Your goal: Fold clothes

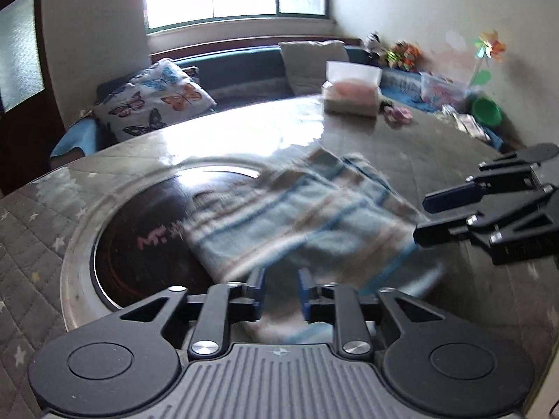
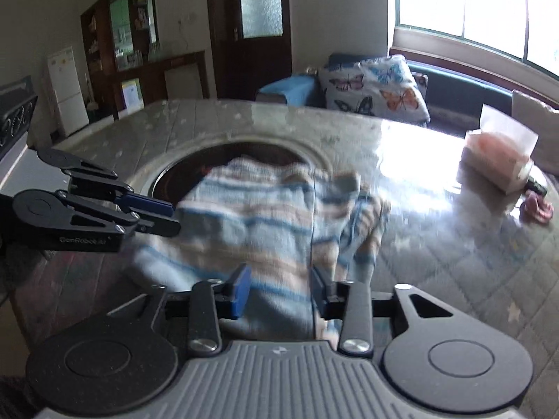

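Across the tabletop (image 2: pixel 454 244), partly over its round dark inset at 11 o'clock, the striped garment (image 2: pixel 265 223) lies mid-fold, left gripper (image 1: pixel 279 291) and right gripper (image 2: pixel 281 288) jaws parted around its near edge, probably next clenching and lifting.

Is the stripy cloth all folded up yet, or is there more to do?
Not finished. The striped cloth already lies doubled over in layers on the table, partly over its round dark inset, so some folding looks done. Right now the left gripper and right gripper both sit open at its near edge. Left to do: it is bunched and uneven on one side, so it needs tidying.
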Available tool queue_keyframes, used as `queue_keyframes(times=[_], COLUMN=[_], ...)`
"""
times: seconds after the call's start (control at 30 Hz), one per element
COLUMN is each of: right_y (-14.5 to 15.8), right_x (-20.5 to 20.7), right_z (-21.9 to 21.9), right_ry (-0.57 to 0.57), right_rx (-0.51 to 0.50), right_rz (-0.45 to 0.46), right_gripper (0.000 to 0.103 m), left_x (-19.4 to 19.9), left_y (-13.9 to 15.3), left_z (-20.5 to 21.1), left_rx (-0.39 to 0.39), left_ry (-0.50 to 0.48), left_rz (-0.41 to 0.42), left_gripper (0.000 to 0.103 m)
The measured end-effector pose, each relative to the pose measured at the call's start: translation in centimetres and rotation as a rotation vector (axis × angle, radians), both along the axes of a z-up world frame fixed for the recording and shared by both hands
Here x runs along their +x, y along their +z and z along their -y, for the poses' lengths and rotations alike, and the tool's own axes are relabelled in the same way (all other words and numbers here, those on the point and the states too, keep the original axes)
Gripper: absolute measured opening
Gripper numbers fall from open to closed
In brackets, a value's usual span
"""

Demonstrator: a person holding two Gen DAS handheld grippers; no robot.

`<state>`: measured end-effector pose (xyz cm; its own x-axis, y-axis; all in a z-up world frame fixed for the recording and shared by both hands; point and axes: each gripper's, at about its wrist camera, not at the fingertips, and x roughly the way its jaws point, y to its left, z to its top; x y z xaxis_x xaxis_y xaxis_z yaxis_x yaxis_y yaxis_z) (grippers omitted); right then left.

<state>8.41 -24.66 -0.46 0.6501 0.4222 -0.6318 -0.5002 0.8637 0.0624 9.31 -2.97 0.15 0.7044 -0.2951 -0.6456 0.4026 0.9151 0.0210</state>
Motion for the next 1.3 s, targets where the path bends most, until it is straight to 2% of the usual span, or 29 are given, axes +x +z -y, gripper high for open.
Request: queue_keyframes(times=[0.1,0.3,0.43,0.57,0.63,0.7,0.77,0.83,0.9,0.97,1.03,1.1,1.3], right_y=[-0.2,-2.3,-1.4,-1.1,-1.7,-2.2,-2.5,-2.0,-1.7,-1.6,-2.5,-2.9,-2.4], right_x=[1.2,3.5,3.9,5.4,6.6,7.1,7.5,7.7,8.2,8.9,10.2,10.6,10.2], right_z=[-0.4,-0.1,-0.1,-0.3,-0.5,-0.4,-0.2,-0.5,-0.9,-1.2,-1.1,-0.9,-0.7], right_ry=[-0.018,-0.06,-0.069,-0.08,-0.095,-0.108,-0.115,-0.114,-0.11,-0.108,-0.135,-0.148,-0.145], right_rx=[0.024,0.036,0.039,0.073,0.071,0.075,0.083,0.083,0.073,0.062,0.046,0.054,0.057], right_rz=[0.0,-0.068,-0.045,-0.04,-0.059,-0.073,-0.079,-0.065,-0.045,-0.033,-0.061,-0.079,-0.068], right_gripper=[0.048,0.049,0.049,0.051,0.052,0.056,0.058,0.064,0.075,0.076,0.076,0.076,0.078], left_x=[1.6,2.9,3.2,3.9,4.0,4.0,3.7,3.4,3.2,3.0,2.9,2.8,3.0], left_y=[-0.4,-2.0,-1.4,-1.1,-1.0,-0.9,-0.8,-0.6,-0.4,-0.2,0.0,0.2,0.6], left_z=[0.1,-0.6,-1.1,-1.0,-0.8,-0.9,-1.1,-1.3,-1.5,-1.6,-1.8,-2.1,-2.8], left_rx=[0.005,0.024,0.013,0.017,0.018,0.017,0.015,0.011,0.003,0.001,-0.001,-0.008,-0.051], left_ry=[0.034,0.086,0.104,0.124,0.131,0.138,0.146,0.154,0.158,0.163,0.166,0.171,0.186], left_rz=[-0.015,-0.059,-0.046,-0.032,-0.03,-0.026,-0.011,0.004,0.016,0.026,0.037,0.047,0.048], left_gripper=[0.037,0.037,0.04,0.054,0.057,0.063,0.077,0.087,0.092,0.099,0.103,0.103,0.103])
